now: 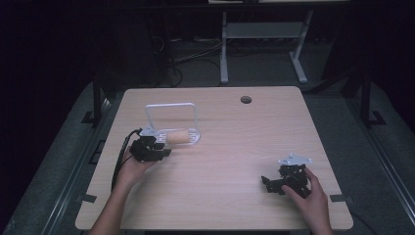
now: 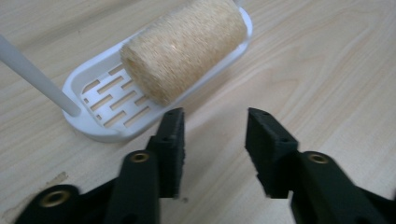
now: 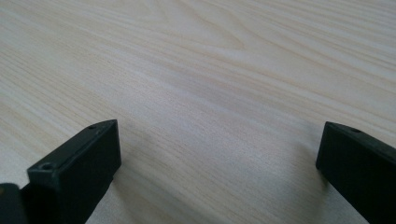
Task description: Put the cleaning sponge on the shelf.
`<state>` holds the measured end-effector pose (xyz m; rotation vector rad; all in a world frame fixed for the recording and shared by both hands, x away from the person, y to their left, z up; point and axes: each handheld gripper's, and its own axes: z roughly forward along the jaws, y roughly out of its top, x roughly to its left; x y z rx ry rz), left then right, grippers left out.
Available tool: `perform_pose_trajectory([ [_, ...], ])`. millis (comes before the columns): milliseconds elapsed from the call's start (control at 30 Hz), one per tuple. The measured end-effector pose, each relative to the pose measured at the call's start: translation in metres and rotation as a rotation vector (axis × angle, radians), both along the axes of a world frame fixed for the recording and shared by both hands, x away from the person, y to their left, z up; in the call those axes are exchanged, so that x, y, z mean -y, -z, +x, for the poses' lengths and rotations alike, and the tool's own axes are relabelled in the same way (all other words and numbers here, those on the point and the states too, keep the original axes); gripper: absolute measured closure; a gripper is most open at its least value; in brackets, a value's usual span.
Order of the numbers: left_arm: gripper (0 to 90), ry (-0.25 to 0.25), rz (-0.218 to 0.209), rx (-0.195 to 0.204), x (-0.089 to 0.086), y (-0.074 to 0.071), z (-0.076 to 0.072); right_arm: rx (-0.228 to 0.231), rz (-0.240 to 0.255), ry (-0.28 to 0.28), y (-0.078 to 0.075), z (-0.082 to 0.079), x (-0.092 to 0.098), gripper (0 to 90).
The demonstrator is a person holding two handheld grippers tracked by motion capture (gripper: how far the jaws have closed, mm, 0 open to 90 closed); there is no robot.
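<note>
Wooden table [image 1: 230, 161], with a white slotted tray [image 2: 100, 100] toward its left side and a tan, fibrous loofah roll [image 2: 184, 44] lying in it on its side. Lies just ahead of the left gripper [image 2: 214, 140], slightly to the left of the gap between the jaws in the left gripper view — near, but not touching. Jaws spread there, nothing between them, tips just short of the tray's rim. Long axis of the roll runs along the tray, angled away from the jaws up and to the right, so its near round end faces them rather than its flank; probably calls for a turn of the hand to close across the barrel. A white wire handle [image 1: 171, 113] stands over the tray's back edge. Right gripper [image 3: 219, 154] well apart, near the table's right front in the high view, jaws spread wide over bare wood — left hand [image 1: 134, 169] clearly the nearer.
</note>
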<state>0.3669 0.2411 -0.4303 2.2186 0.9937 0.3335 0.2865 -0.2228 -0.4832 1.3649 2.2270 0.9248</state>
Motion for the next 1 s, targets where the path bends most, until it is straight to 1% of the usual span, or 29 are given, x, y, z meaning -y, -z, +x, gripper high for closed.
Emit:
perform_pose_trajectory([
  [133, 42.4, -0.002, -0.011, 0.011, -0.001, 0.000, -0.008, 0.000, 0.000, 0.000, 0.000, 0.000, 0.000, 0.0],
  [167, 39.4, 0.002, -0.003, 0.013, -0.002, 0.000, -0.009, 0.000, 0.000, 0.000, 0.000, 0.000, 0.000, 0.0],
  [200, 37.3, -0.001, -0.007, 0.022, -0.002, 0.000, -0.011, 0.000, 0.000, 0.000, 0.000, 0.000, 0.000, 0.0],
  [267, 32.3, -0.002, -0.002, 0.031, -0.003, 0.000, -0.015, 0.000, 0.000, 0.000, 0.000, 0.000, 0.000, 0.0],
  [333, 29.1, -0.004, -0.006, 0.046, -0.003, 0.000, -0.019, 0.000, 0.000, 0.000, 0.000, 0.000, 0.000, 0.0],
  [367, 27.2, -0.004, -0.006, 0.046, -0.004, 0.000, -0.021, 0.000, 0.000, 0.000, 0.000, 0.000, 0.000, 0.0],
  [500, 22.8, -0.002, -0.007, 0.050, -0.006, 0.001, -0.030, 0.000, 0.000, 0.000, 0.000, 0.000, 0.000, 0.0],
  [533, 22.1, 0.005, 0.000, 0.049, -0.007, 0.000, -0.031, 0.000, 0.000, 0.000, 0.000, 0.000, 0.000, 0.0],
  [633, 19.1, 0.001, -0.012, 0.050, -0.008, 0.002, -0.037, 0.000, 0.000, 0.000, 0.000, 0.000, 0.000, 0.0],
  [733, 17.2, -0.007, -0.010, 0.061, -0.011, 0.005, -0.045, 0.000, 0.000, 0.000, 0.000, 0.000, 0.000, 0.0],
  [767, 16.4, -0.005, -0.002, 0.061, -0.013, 0.005, -0.047, 0.000, 0.000, 0.000, 0.000, 0.000, 0.000, 0.0],
  [833, 15.5, -0.013, -0.005, 0.065, -0.014, 0.007, -0.052, 0.000, 0.000, 0.000, 0.000, 0.000, 0.000, 0.0],
  [1000, 13.4, -0.013, 0.007, 0.083, -0.020, 0.012, -0.063, 0.000, 0.000, 0.000, 0.000, 0.000, 0.000, 0.0],
])
